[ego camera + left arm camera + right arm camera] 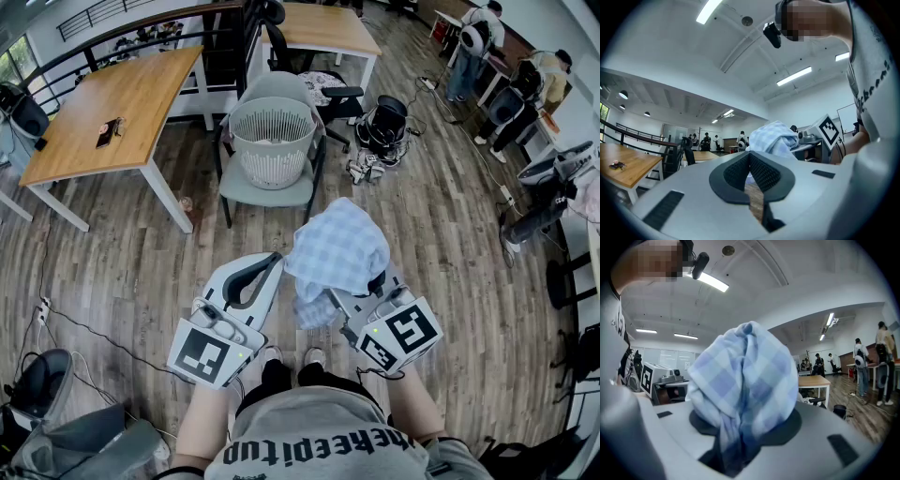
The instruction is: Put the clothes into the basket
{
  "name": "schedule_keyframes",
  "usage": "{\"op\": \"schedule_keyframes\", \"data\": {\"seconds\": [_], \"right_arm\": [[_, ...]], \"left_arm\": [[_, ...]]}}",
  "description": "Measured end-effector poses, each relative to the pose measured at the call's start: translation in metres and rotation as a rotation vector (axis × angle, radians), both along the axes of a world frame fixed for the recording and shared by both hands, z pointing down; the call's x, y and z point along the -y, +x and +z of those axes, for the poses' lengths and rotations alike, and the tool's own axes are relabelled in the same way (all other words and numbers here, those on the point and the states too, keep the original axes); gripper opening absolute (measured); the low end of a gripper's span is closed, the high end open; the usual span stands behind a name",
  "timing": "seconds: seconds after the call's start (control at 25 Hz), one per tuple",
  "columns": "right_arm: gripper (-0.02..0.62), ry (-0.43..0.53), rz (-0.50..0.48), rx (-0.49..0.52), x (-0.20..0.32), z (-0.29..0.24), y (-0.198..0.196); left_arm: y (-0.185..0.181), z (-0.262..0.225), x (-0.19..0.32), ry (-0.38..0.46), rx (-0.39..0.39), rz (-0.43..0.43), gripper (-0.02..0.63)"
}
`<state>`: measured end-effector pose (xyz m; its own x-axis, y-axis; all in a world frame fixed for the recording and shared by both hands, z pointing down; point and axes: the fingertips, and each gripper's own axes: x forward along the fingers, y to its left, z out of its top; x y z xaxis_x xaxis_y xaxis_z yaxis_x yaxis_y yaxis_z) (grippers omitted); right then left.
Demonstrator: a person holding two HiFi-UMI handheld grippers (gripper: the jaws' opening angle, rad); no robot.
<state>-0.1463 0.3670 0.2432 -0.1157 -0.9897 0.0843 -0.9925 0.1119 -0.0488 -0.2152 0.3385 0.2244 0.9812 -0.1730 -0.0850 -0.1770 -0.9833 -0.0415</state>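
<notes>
A blue-and-white checked cloth (337, 248) is bunched up in my right gripper (323, 286), which is shut on it and held level in front of me. In the right gripper view the cloth (743, 380) bulges over the jaws and hides the right gripper's (740, 432) tips. My left gripper (275, 258) is beside it on the left, shut with nothing in it; in the left gripper view the left gripper's (750, 161) dark pads meet. A white slatted basket (273, 141) stands on a grey chair (267, 195) farther ahead, with something pale inside.
A wooden table (122, 103) stands at the left of the chair, and a second table (319, 28) at the back. A black office chair (330, 92) and gear (380, 131) sit on the wooden floor to the right. People stand at the far right. Cables run along the floor at the left.
</notes>
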Motion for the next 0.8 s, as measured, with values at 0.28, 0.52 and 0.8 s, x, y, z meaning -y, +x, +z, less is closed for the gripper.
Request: {"op": "schedule_keyframes", "data": {"seconds": [0.28,0.52,0.8], "right_arm": [[0.196,0.001,0.005,-0.004,0.008,0.003,0.0],[0.196,-0.004,0.016,-0.004,0.022,0.004,-0.005],[0.196,-0.003,0.045,-0.002,0.034,0.008,-0.015]], "left_arm": [[0.001,0.006,0.009,-0.018,0.012,0.004,0.012],[-0.003,0.004,0.024,-0.01,-0.003,0.014,0.012],[-0.01,0.008,0.039,-0.004,0.001,0.038,0.012]]}}
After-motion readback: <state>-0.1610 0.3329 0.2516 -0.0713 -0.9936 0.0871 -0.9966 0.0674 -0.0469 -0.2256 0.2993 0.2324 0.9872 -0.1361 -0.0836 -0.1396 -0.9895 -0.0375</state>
